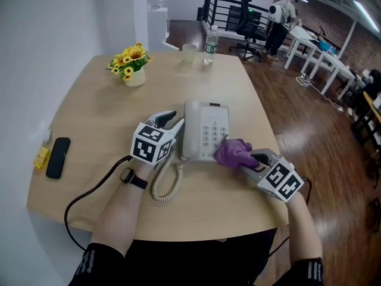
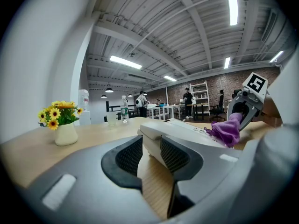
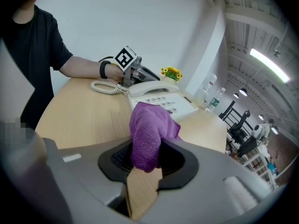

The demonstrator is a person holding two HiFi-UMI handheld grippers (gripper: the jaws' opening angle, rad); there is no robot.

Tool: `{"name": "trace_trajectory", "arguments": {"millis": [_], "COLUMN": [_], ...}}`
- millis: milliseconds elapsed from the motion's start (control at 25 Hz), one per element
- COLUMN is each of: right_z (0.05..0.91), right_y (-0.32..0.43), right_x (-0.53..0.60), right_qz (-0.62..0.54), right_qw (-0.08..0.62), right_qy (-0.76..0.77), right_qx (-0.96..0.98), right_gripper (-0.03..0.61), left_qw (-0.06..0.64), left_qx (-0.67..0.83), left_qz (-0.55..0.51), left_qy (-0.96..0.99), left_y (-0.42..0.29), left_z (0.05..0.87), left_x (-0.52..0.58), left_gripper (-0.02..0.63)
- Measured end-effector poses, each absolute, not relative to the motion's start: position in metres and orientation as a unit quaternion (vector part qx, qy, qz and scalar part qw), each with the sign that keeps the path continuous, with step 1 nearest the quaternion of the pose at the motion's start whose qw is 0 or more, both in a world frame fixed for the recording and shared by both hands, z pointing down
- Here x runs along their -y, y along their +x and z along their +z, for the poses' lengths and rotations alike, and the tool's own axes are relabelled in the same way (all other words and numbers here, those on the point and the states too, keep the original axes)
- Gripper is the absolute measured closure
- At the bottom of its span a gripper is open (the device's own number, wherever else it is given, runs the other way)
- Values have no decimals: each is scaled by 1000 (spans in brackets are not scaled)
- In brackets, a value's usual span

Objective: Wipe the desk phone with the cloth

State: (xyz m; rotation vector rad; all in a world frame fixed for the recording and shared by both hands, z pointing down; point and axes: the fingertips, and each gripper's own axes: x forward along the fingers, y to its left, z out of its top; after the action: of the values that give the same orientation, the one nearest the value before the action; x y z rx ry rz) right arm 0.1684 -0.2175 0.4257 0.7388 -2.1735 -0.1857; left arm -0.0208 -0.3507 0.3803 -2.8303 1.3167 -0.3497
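A white desk phone (image 1: 205,130) lies in the middle of the round wooden desk (image 1: 89,112), its coiled cord (image 1: 166,186) trailing toward me. My right gripper (image 1: 247,158) is shut on a purple cloth (image 1: 234,153), which rests on the phone's near right corner beside the keypad. In the right gripper view the cloth (image 3: 149,129) bulges out between the jaws, with the phone (image 3: 161,99) beyond it. My left gripper (image 1: 172,123) sits at the phone's left side by the handset. There the jaws stand open (image 2: 150,155), and the handset's end (image 2: 159,129) is just past the tips.
A small vase of yellow flowers (image 1: 134,64) stands at the far left. A water bottle (image 1: 209,45) and a cup (image 1: 189,52) are at the far edge. A black handset-like device (image 1: 58,157) and a yellow item (image 1: 41,157) lie at the left edge.
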Motion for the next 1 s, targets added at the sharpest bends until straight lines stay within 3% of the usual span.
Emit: {"name": "trace_trajectory", "arguments": {"millis": [320, 600, 1000], "right_z": [380, 410, 415], "right_y": [104, 79, 144], "right_x": [218, 247, 248], "right_qz": [-108, -84, -53], "right_qw": [305, 327, 347], "right_qy": [262, 258, 312], "right_qx": [909, 905, 883], "right_gripper": [457, 457, 457], "left_qw": [0, -1, 1], "left_qx": [-419, -420, -420], "left_qz": [-112, -111, -112], "left_qy": [-901, -901, -901], "left_y": [-21, -21, -21], "left_z": [381, 381, 380], "left_x": [352, 351, 351], "left_gripper": [500, 500, 500]}}
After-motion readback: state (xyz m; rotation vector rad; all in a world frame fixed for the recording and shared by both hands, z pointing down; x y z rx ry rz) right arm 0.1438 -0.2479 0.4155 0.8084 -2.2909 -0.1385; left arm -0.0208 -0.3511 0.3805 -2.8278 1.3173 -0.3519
